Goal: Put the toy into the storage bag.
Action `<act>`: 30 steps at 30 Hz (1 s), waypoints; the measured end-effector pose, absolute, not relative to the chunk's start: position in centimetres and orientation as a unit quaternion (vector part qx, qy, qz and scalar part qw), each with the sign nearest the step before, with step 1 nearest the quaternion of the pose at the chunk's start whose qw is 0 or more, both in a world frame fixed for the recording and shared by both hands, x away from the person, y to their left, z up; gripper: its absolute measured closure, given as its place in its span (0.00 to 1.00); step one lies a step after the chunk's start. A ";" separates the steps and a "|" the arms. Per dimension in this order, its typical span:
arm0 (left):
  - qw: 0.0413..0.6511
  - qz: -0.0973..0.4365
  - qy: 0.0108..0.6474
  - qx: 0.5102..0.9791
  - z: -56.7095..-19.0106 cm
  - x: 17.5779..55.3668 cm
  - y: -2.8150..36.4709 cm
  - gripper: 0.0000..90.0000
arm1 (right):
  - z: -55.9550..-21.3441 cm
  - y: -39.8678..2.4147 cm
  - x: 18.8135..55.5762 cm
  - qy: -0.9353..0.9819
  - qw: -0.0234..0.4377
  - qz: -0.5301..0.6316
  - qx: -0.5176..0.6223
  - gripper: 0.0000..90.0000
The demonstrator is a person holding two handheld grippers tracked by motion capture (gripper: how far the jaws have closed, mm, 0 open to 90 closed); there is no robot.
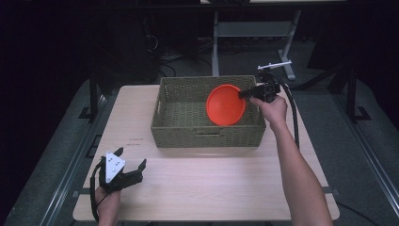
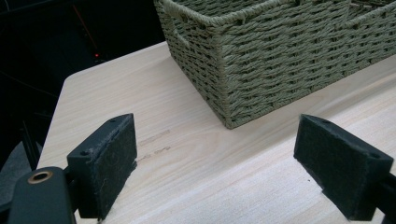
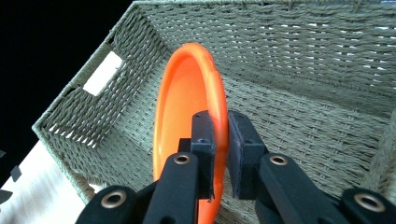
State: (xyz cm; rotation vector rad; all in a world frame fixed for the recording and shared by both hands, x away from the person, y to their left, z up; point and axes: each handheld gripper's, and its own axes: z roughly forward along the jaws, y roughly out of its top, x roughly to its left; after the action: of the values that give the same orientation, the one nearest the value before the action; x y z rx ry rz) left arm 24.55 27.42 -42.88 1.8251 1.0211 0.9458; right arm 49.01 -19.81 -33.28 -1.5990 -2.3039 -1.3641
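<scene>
An orange plate (image 1: 225, 104) stands on edge over the right half of a woven green basket (image 1: 165, 125). My right gripper (image 1: 245, 93) is shut on the plate's rim from the right side. In the right gripper view the two jaws pinch the orange plate (image 3: 187, 100) at its rim, with the basket (image 3: 299, 60) interior behind it. My left gripper (image 1: 133, 159) rests on the table's front left corner, its jaws wide apart and nothing between them. In the left gripper view its pads (image 2: 109, 161) frame bare table, with the basket's corner (image 2: 243, 70) ahead.
The light wooden table (image 1: 202, 183) carries the basket at its back middle. A table edge (image 2: 60, 100) drops to dark floor at the left. Metal frame legs (image 1: 215, 42) stand beyond the table's far side.
</scene>
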 end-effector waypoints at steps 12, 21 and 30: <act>0.413 0.376 0.406 0.724 -42.9 24.5 27.4 0.14 | -33.9 -18.9 49.1 -0.750 0.013 -0.423 -0.508 0.90; 0.413 0.376 0.407 0.724 -42.9 24.5 27.4 0.14 | -34.7 -18.3 49.2 -0.758 0.013 -0.411 -0.507 0.90; 0.412 0.376 0.406 0.725 -42.8 24.5 27.3 0.14 | -35.7 -17.9 49.3 -0.771 0.006 -0.379 -0.512 0.87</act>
State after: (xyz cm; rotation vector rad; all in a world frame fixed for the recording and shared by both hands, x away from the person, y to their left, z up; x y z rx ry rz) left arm 24.51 27.34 -42.84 1.8230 1.0204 0.9451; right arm 49.27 -17.88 -35.68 -1.6021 -2.4127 -1.1873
